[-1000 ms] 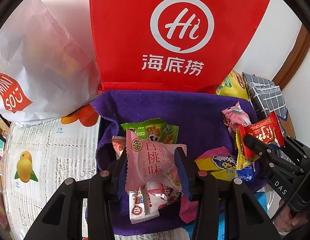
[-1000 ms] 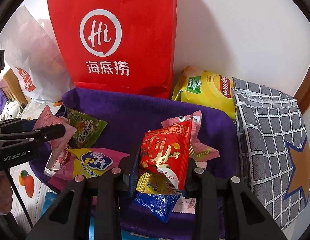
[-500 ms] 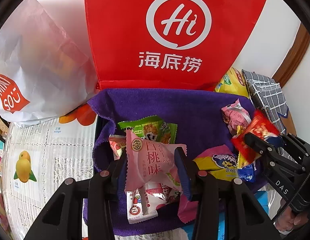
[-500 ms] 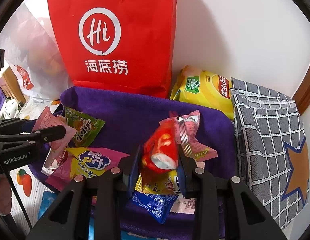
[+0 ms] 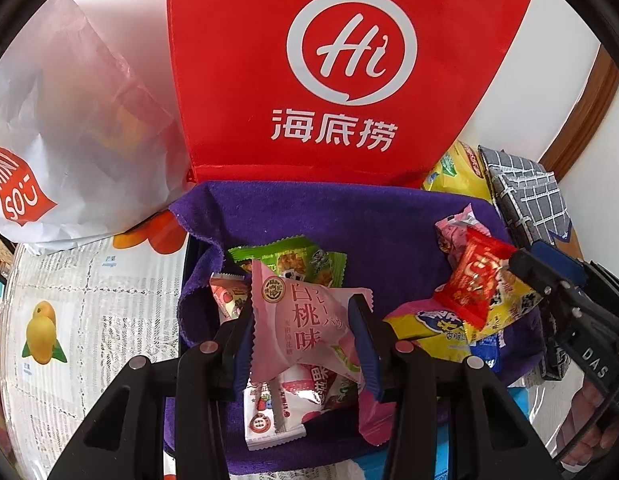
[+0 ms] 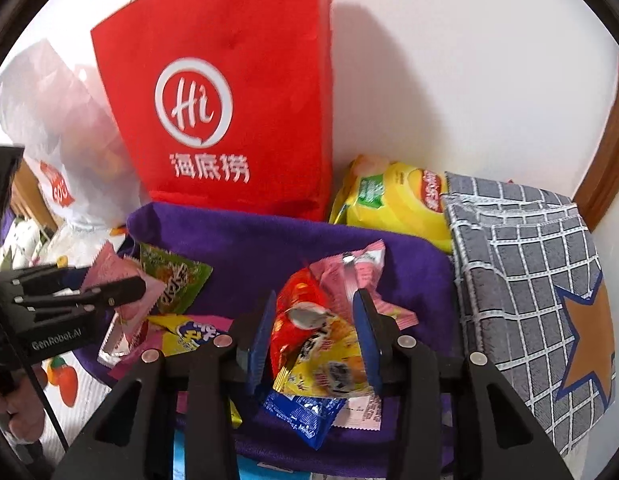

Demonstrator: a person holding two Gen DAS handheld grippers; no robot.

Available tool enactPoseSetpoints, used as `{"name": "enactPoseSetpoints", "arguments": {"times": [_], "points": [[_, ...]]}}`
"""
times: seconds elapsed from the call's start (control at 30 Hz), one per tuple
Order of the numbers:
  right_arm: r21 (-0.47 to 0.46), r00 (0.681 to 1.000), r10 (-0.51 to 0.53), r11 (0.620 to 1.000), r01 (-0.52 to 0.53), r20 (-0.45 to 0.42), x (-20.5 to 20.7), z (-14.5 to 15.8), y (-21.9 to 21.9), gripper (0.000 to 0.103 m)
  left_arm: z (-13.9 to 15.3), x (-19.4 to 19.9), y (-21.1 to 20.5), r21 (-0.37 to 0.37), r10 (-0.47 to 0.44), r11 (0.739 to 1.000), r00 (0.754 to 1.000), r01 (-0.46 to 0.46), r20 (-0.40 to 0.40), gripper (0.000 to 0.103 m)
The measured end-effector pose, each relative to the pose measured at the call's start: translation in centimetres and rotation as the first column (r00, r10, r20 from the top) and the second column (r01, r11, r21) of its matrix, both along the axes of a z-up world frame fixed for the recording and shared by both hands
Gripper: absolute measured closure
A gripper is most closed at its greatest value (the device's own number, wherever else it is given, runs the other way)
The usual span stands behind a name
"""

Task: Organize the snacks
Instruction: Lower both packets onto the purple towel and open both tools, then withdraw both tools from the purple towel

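Note:
My left gripper [image 5: 301, 316] is shut on a pink peach-flavour packet [image 5: 309, 328], held above the purple cloth-lined box [image 5: 309, 216]; it also shows in the right wrist view [image 6: 125, 280]. My right gripper [image 6: 314, 300] has its jaws opening. A red snack packet [image 6: 297, 320] sits tipped between them, sagging onto a yellow packet [image 6: 329, 364] in the box. The pads no longer press it flat. In the left wrist view the red packet [image 5: 477, 280] lies just off the right gripper's tip [image 5: 537, 260]. A green packet [image 5: 293, 264] and several more lie in the box.
A tall red bag [image 5: 341, 68] stands behind the box against the wall, with a white plastic bag [image 5: 69, 120] to its left. To the right are a yellow crisp bag [image 6: 389, 204] and a grey checked fabric box [image 6: 529, 288]. A fruit-print tablecloth [image 5: 69, 320] covers the table.
The red packet in my right gripper has twisted and drooped from upright to lying tipped, as the right jaws spread apart. The left gripper and its pink packet have stayed put.

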State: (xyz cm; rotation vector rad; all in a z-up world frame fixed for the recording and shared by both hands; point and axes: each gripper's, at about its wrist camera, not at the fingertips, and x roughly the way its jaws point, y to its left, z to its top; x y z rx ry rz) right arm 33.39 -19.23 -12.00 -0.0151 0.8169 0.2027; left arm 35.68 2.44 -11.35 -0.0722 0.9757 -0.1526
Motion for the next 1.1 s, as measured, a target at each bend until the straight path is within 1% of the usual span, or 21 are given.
{"name": "enactPoseSetpoints", "arguments": {"times": [0.23,0.33,0.37,0.47,0.6,0.73,0.9,1.03,1.1], "points": [[0.024,0.999,-0.033,0.999,0.033,0.013,0.1,0.5,-0.7,0.063,-0.1,0.1,-0.3,-0.011,-0.006,1.000,1.000,0.006,-0.001,0.061],[0.028,0.999,-0.041,0.999,0.041,0.016,0.0,0.7,-0.8,0.063,0.1,0.0,-0.7,-0.004,-0.017,1.000,1.000,0.017,0.008,0.061],[0.030,0.999,-0.044,0.999,0.043,0.018,0.0,0.7,-0.8,0.063,0.1,-0.1,-0.8,-0.003,-0.025,1.000,1.000,0.025,0.009,0.059],[0.029,0.999,-0.046,0.999,0.045,0.024,-0.2,1.0,-0.7,0.063,0.3,-0.3,-1.0,-0.002,-0.035,0.999,0.999,0.035,0.000,0.044],[0.019,0.998,-0.051,0.999,0.050,0.035,-0.7,1.5,-0.6,0.063,0.8,-0.7,-1.5,0.022,-0.043,0.999,0.999,0.043,-0.003,0.038],[0.029,0.996,-0.077,0.997,0.075,0.044,-1.6,2.4,-0.9,0.062,1.7,-1.4,-1.5,0.025,-0.048,0.999,0.999,0.047,0.000,0.037],[0.015,0.993,-0.109,0.994,0.108,0.036,-3.6,3.7,-1.4,0.062,3.2,-2.6,-1.8,0.035,-0.054,0.998,0.998,0.054,0.012,0.037],[0.017,0.991,-0.131,0.991,0.131,0.039,-5.5,4.9,-2.1,0.062,4.7,-4.5,-1.7,0.038,-0.060,0.998,0.998,0.059,0.029,0.037],[0.012,0.989,-0.142,0.990,0.142,0.044,-6.5,5.5,-2.3,0.062,5.4,-5.6,-1.3,0.024,-0.053,0.998,0.998,0.052,0.036,0.037]]}}
